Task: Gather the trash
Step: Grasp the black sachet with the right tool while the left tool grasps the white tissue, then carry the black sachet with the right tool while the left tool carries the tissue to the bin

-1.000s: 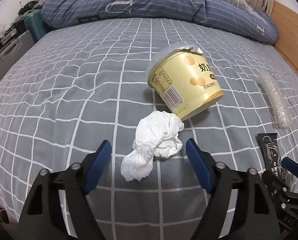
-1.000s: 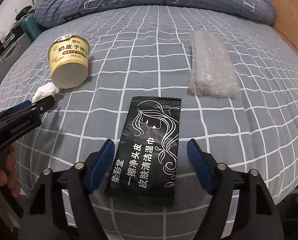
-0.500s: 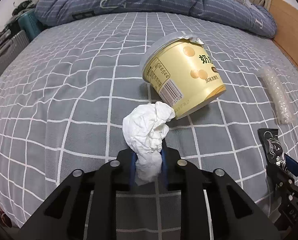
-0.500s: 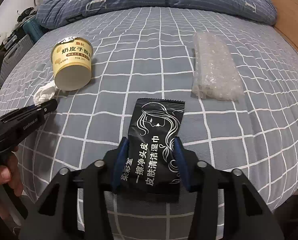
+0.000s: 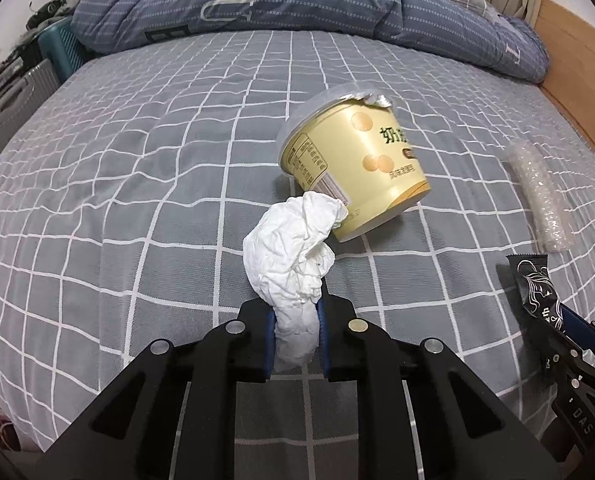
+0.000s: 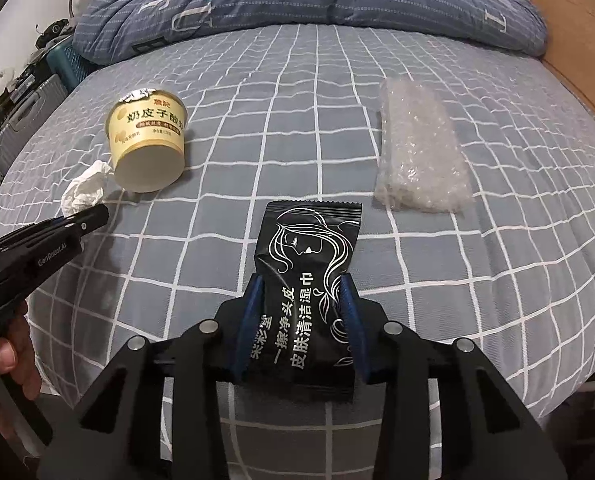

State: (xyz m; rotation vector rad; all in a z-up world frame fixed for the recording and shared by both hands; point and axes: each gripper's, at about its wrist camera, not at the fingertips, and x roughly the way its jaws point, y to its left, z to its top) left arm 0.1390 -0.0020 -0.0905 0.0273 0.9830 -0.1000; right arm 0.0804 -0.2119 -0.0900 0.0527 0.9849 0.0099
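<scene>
A bed (image 5: 145, 184) covered in a grey sheet with a white grid fills both views, and a rumpled blue duvet (image 5: 297, 4) lies across its far end at 12 o'clock. In the right wrist view a clear bubble-wrap packet (image 6: 419, 148) lies flat on the sheet at 1 o'clock, well apart from a yellow yogurt tub (image 6: 149, 144) tipped on its side at 10 o'clock. In the left wrist view that tub (image 5: 357, 168) sits at 1 o'clock, its foil lid facing away. The right hand-held gripper (image 6: 302, 332) is clamped on the sides of a black wet-wipe sachet (image 6: 309, 280), which points toward 12 o'clock. The left hand-held gripper (image 5: 296, 340) is pinched on the lower end of a crumpled white tissue (image 5: 293, 248), whose upper end overlaps the tub's near edge; whether they touch is unclear.
</scene>
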